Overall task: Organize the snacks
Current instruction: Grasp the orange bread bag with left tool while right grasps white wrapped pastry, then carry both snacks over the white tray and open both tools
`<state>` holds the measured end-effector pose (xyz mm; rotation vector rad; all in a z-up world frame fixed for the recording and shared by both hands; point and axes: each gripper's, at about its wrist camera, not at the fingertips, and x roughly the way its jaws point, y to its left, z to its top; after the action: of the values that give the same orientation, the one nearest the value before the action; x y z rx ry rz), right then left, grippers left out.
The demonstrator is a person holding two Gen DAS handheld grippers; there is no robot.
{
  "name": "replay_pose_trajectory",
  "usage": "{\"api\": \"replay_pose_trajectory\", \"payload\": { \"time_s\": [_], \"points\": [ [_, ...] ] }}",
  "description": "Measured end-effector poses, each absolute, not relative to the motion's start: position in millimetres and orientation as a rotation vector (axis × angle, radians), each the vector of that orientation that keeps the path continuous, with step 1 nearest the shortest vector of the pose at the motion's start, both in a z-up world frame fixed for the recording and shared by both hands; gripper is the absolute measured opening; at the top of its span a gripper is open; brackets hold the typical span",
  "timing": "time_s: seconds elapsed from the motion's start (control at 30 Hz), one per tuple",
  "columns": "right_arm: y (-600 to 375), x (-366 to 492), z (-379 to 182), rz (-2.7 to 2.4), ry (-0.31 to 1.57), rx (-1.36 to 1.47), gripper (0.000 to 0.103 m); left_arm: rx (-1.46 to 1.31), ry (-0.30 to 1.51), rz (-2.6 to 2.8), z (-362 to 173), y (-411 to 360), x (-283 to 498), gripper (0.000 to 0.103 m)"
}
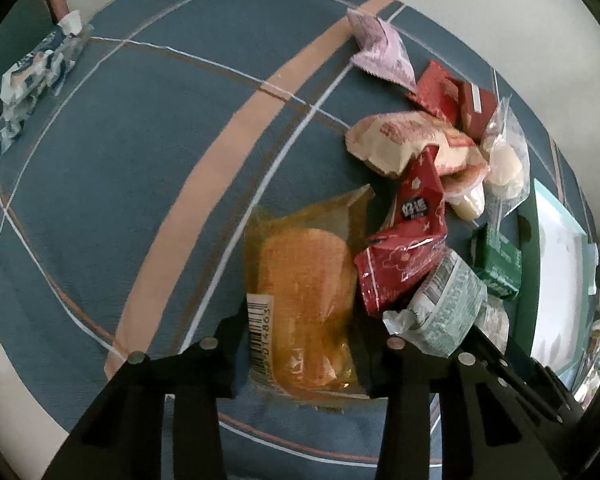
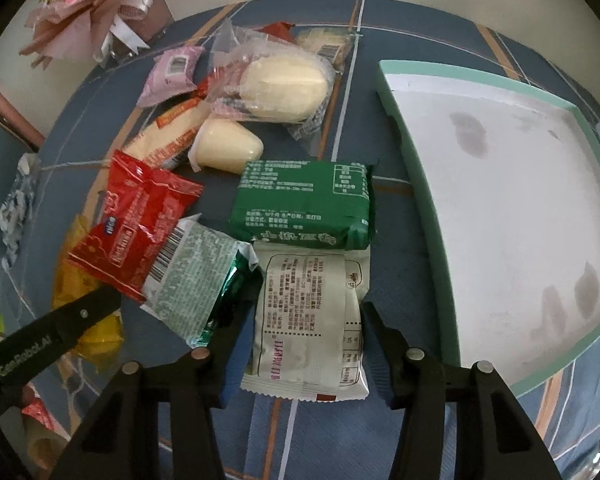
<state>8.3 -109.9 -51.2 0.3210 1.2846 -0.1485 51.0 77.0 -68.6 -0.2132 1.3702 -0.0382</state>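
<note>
An orange snack in a clear yellow wrapper (image 1: 304,300) lies on the blue tablecloth between the fingers of my left gripper (image 1: 310,320), whose pads press its two long sides. In the right wrist view a white printed packet (image 2: 312,320) fills the gap of my right gripper (image 2: 311,294), with both pads against its edges. A dark green packet (image 2: 304,204) lies just beyond it. A red packet (image 2: 132,224) and a green-and-white packet (image 2: 192,280) sit to its left. The white tray with a teal rim (image 2: 420,200) stands to the right with nothing in it.
Beyond lie a bun in a clear bag (image 2: 284,84), a pale jelly cup (image 2: 228,148), a pink packet (image 2: 172,72) and more red packets (image 1: 452,96). A pink bouquet (image 2: 80,8) stands at the back left. A blue-and-white wrapper (image 1: 32,80) lies far left.
</note>
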Motion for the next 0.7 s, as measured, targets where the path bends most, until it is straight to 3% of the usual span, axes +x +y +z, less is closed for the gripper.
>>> {"api": "replay_pose_trajectory", "payload": {
  "time_s": [0.37,0.7],
  "points": [
    [-131,3,1,-0.153,1.140,0.444,0.054,-0.217,1.237,-0.056,-9,69,45,0.042],
    [-232,-12,-12,-0.537,1.092,0.477,0.054,-0.065,1.256,-0.271,5,-44,54,0.042]
  ]
}}
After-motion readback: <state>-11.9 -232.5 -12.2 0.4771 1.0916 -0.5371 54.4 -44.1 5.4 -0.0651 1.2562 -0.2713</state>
